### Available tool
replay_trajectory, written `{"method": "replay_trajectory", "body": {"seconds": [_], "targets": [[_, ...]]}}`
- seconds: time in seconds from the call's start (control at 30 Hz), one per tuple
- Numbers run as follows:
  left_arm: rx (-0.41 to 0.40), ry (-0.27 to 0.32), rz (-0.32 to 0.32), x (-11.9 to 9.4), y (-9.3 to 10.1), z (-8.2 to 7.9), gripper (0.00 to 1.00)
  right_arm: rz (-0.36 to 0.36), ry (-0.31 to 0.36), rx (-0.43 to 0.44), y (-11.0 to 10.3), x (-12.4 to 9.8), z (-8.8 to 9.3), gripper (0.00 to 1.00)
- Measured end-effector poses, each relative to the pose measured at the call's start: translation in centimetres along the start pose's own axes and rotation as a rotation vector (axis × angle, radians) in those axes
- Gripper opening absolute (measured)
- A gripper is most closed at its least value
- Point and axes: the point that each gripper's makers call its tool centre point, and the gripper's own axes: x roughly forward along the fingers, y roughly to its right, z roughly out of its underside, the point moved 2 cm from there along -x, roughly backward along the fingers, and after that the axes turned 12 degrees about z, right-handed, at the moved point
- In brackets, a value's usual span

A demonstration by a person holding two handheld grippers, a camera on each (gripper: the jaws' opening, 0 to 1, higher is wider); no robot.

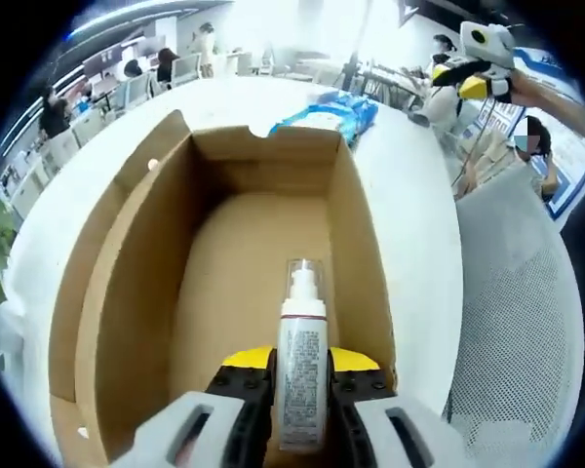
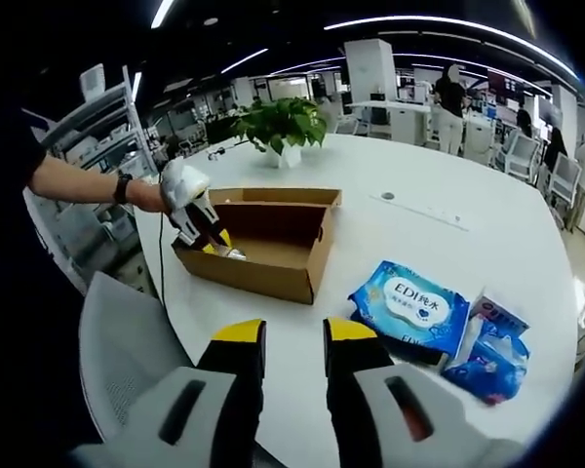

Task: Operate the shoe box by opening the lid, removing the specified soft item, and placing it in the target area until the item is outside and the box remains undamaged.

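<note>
An open brown cardboard shoe box (image 1: 127, 292) lies on the white table, its lid flap folded out to one side. My left gripper (image 1: 301, 363) is shut on a white spray bottle (image 1: 302, 322), held upright over the box's inside near its near wall. In the right gripper view the same box (image 2: 273, 268) sits at the table's near edge, with the left gripper (image 2: 203, 226) and a person's hand reaching into it. My right gripper (image 2: 294, 341) hangs open and empty above the table edge, apart from the box. It also appears far off as the right gripper (image 1: 473, 70).
A blue wipes pack (image 2: 409, 307) and smaller blue packets (image 2: 487, 356) lie right of the box; the wipes pack (image 1: 327, 115) lies beyond the box. A potted plant (image 2: 283, 122) stands behind. Grey mesh chairs (image 2: 141, 361) (image 1: 522, 322) border the table. People sit at distant desks.
</note>
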Motion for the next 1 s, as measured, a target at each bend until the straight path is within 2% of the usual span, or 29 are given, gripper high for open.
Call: {"method": "replay_trajectory", "body": {"seconds": [0.13,0.23,0.37,0.47,0.67,1.0], "targets": [[0.012,0.065,0.003,-0.9,0.4,-1.9,0.19,-0.015,0.008,-0.014,-0.4,0.3,-0.5,0.22],[0.044,0.089,0.009,-1.3,1.0,-3.3,0.19,-0.029,0.016,-0.024,-0.8,0.5,-0.9,0.23],[0.116,0.105,0.015,-1.6,2.3,-5.4,0.19,-0.042,0.017,-0.044,-1.2,0.8,-1.2,0.23],[0.149,0.106,0.019,-1.6,2.8,-6.3,0.19,-0.049,0.013,-0.06,-1.3,0.9,-1.1,0.23],[0.239,0.127,0.055,-1.5,5.0,-9.2,0.19,-0.063,0.015,-0.082,-1.7,1.1,-1.2,0.24],[0.353,0.16,0.119,-1.4,8.7,-12.7,0.19,-0.088,0.03,-0.129,-2.3,1.2,-1.7,0.28]]}}
